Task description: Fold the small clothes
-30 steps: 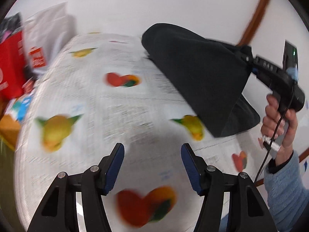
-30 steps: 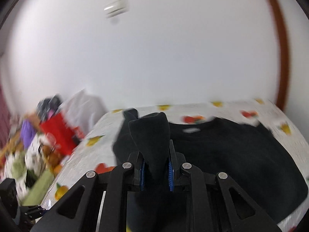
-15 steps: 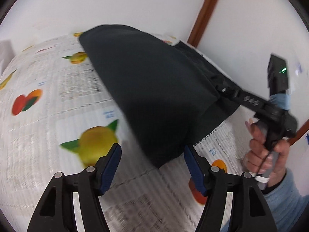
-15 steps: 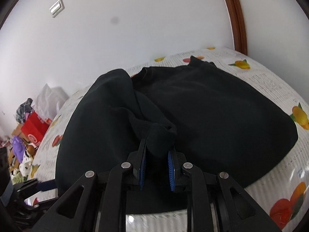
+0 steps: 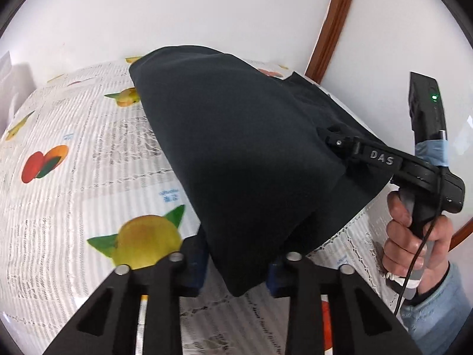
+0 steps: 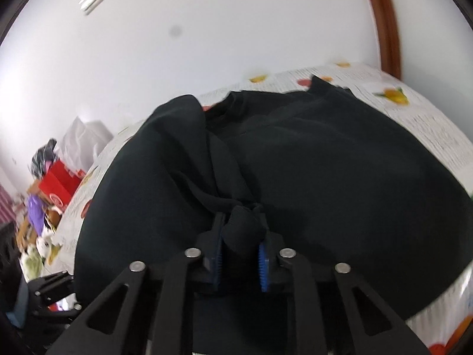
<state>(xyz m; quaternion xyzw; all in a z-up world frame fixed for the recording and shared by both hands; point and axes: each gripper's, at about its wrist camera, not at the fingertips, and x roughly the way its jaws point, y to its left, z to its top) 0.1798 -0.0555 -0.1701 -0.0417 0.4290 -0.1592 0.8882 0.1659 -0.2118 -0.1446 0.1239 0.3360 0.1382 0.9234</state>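
My right gripper (image 6: 239,250) pinches a bunched edge of the black knit top (image 5: 251,153), held up over the fruit-print tablecloth (image 5: 74,177); my left gripper (image 5: 236,269) is spread round the low corner, not clamped. I shd clamp that corner w/ left, then pull taut before laying the fold.

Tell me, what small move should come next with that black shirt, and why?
Probably close the left tongs on the hanging corner of the black shirt. That corner droops right between their open fingers, while the right tongs already pinch a bunched fold, so a second grip would let both hands spread it over the fruit-print tablecloth.
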